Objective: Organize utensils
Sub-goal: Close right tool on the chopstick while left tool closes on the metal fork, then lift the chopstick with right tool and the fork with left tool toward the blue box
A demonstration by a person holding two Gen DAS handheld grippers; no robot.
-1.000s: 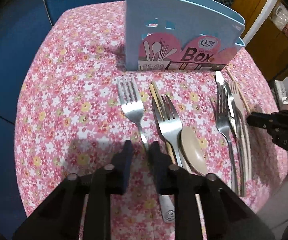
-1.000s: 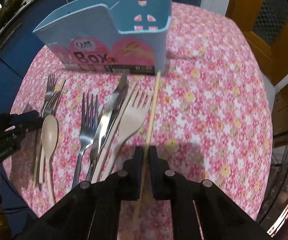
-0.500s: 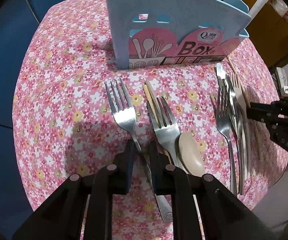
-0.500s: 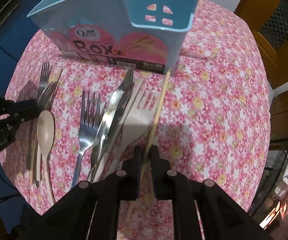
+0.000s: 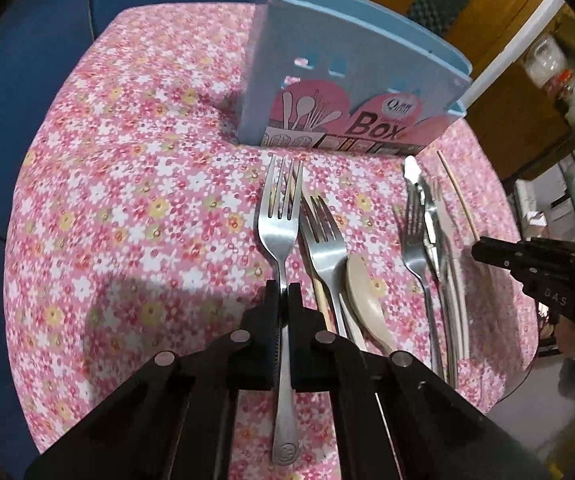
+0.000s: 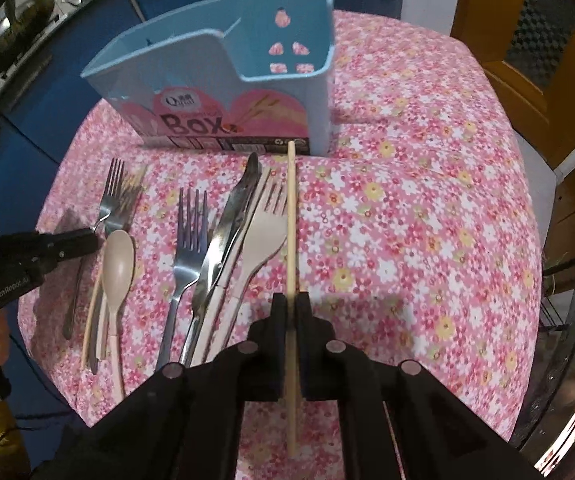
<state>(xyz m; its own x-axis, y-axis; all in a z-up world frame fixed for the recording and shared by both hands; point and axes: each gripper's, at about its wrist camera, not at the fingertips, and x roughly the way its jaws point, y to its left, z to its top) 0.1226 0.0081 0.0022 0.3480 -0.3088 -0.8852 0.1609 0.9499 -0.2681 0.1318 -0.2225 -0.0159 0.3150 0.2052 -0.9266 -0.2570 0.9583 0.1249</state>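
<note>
My left gripper is shut on the handle of a steel fork, tines pointing at the blue utensil box. My right gripper is shut on a wooden chopstick that points at the box. Beside the held fork lie a second steel fork, a beige spoon and another chopstick. Further right lie a steel fork, a knife and a beige plastic fork. The right gripper also shows in the left wrist view.
The table wears a pink floral cloth; its round edge drops off on all sides. Blue cabinets stand behind on the left, a wooden door on the right.
My left gripper closed onto the steel fork's handle, and the fork has swung straight toward the box. My right gripper still holds the chopstick and has shifted a little.
</note>
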